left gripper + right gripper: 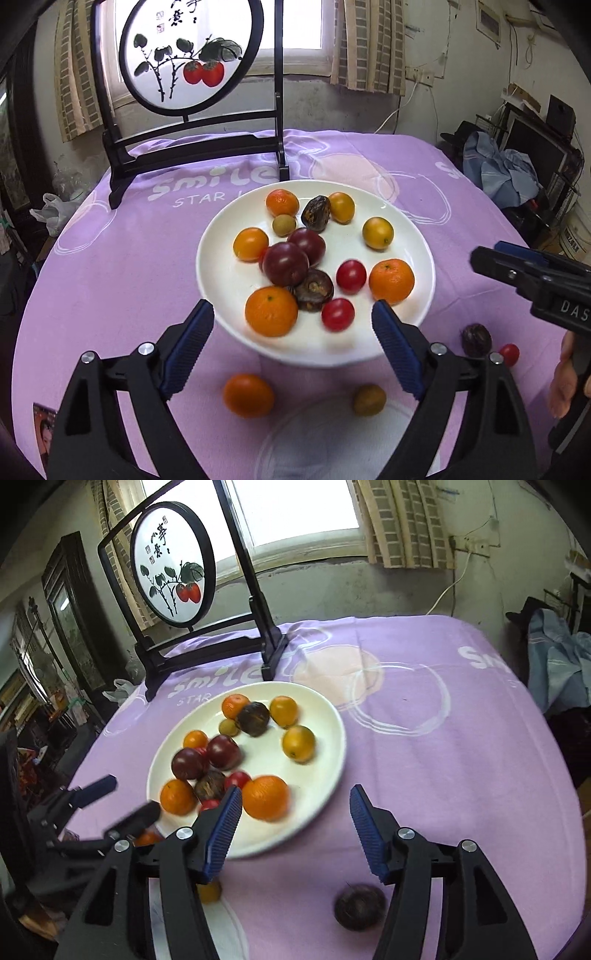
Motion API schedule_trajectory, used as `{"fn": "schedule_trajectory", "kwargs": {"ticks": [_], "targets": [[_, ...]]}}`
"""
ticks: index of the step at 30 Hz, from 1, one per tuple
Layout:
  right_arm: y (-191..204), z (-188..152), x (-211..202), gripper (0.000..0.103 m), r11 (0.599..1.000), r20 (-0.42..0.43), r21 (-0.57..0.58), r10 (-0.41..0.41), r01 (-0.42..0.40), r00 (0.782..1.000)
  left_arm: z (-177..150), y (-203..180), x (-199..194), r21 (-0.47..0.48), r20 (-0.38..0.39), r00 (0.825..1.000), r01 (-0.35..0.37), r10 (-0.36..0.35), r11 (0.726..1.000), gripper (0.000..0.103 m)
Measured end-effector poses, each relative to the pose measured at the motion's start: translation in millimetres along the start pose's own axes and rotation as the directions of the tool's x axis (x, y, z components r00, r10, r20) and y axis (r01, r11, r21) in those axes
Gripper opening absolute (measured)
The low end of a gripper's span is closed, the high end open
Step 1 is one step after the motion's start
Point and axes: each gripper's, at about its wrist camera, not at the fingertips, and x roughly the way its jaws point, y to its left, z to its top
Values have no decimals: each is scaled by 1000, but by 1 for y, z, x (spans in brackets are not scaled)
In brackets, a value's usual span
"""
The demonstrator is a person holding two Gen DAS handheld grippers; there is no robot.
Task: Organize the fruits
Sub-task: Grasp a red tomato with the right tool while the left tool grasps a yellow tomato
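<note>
Left wrist view: left gripper (pixel 293 347) fingers spread empty before round white plate (pixel 221 280) gathering fruit; right gripper (pixel 295 830) likewise spread, holding nothing.

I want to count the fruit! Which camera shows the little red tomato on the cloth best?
The left wrist view: the red tomato lies on the purple cloth beside a dark fruit, partly behind the left gripper. The right wrist view doesn't show it.
</note>
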Motion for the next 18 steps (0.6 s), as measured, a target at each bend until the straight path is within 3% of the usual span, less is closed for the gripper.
{"fn": "schedule_trajectory", "kwargs": {"ticks": [4,8,18], "targets": [[-12,-24,-23,65,999,27,-8,-49,49,998,-21,4,-20,-12,16,1000,1,-1,1000,85],[-26,-52,-35,65,997,0,5,-75,75,997,-46,7,-31,-22,-11,1000,4,-4,1000,87],[-46,-108,-42,65,995,-68,71,-65,70,996,-105,26,-38,-50,-88,996,-4,0,999,89]]}}
